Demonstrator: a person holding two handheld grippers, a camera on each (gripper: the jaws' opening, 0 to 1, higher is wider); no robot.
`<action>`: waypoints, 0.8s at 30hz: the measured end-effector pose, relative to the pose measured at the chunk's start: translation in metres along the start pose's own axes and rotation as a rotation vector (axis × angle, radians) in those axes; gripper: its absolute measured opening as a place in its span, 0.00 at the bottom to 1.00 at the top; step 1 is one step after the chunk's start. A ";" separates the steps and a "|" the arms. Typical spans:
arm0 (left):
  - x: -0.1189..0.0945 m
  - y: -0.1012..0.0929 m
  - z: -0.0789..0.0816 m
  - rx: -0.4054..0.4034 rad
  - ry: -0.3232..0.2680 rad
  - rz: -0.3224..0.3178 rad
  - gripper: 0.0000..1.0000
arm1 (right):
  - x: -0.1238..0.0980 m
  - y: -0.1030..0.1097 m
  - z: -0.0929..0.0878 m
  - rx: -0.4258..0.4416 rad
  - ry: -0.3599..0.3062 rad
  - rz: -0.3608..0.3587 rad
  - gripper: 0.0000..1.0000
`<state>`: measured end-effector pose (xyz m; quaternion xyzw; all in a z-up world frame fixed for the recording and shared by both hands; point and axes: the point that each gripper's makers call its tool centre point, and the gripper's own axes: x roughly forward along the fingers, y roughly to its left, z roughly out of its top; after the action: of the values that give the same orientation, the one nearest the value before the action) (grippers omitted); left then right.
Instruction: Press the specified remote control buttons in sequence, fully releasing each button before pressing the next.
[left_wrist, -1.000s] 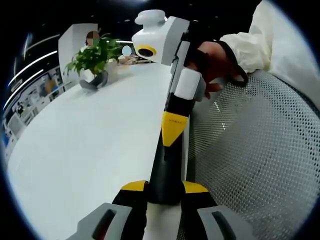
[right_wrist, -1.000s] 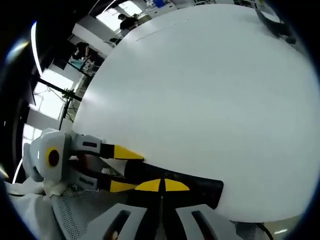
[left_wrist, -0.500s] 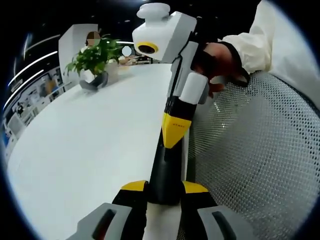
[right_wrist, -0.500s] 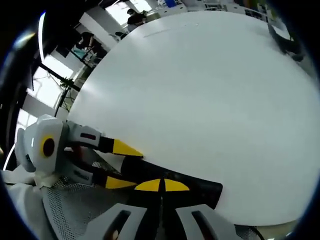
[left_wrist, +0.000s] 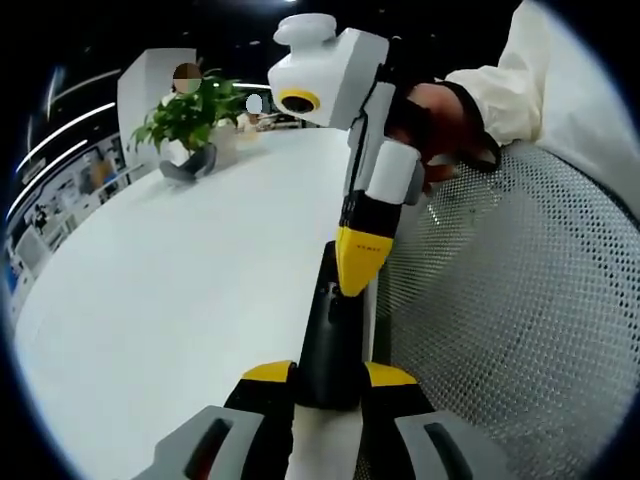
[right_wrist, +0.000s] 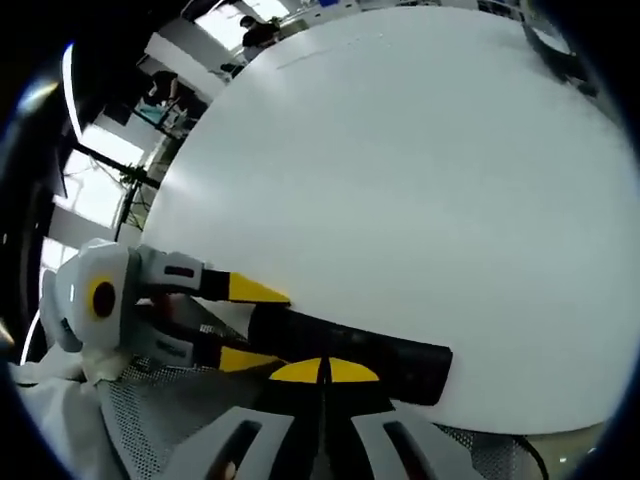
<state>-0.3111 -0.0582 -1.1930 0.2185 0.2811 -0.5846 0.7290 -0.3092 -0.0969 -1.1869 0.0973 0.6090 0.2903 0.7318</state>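
A black remote control (left_wrist: 328, 330) lies along the near edge of the white table (left_wrist: 170, 280). My left gripper (left_wrist: 328, 375) is shut on its near end, one yellow-tipped jaw on each side. My right gripper (left_wrist: 357, 282) comes down from above with its jaws shut together, and its yellow tip sits at the remote's top face near the far end. In the right gripper view the remote (right_wrist: 380, 350) lies just beyond my shut right gripper (right_wrist: 325, 372). The left gripper (right_wrist: 262, 328) clamps it from the left. The buttons are too dark to make out.
A potted plant (left_wrist: 190, 115) stands at the table's far end. A white mesh chair (left_wrist: 500, 330) lies right of the table edge. A person's hand and white sleeve (left_wrist: 450, 110) hold the right gripper. The broad tabletop (right_wrist: 420, 180) stretches beyond the remote.
The right gripper's tip has shifted slightly along the remote toward the left gripper. More of the remote's top shows in the right gripper view. The left gripper keeps its hold.
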 end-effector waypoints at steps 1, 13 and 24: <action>0.000 0.000 0.000 0.000 0.000 0.000 0.25 | 0.000 0.000 0.000 -0.001 0.001 -0.001 0.00; 0.000 0.000 0.000 -0.001 0.000 -0.001 0.25 | 0.003 -0.002 -0.002 -0.054 0.017 -0.043 0.00; 0.000 0.000 0.000 0.002 0.002 -0.002 0.25 | 0.004 -0.003 -0.004 -0.086 0.028 -0.062 0.00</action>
<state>-0.3112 -0.0585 -1.1932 0.2193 0.2815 -0.5855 0.7279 -0.3121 -0.0984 -1.1927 0.0427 0.6089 0.2948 0.7352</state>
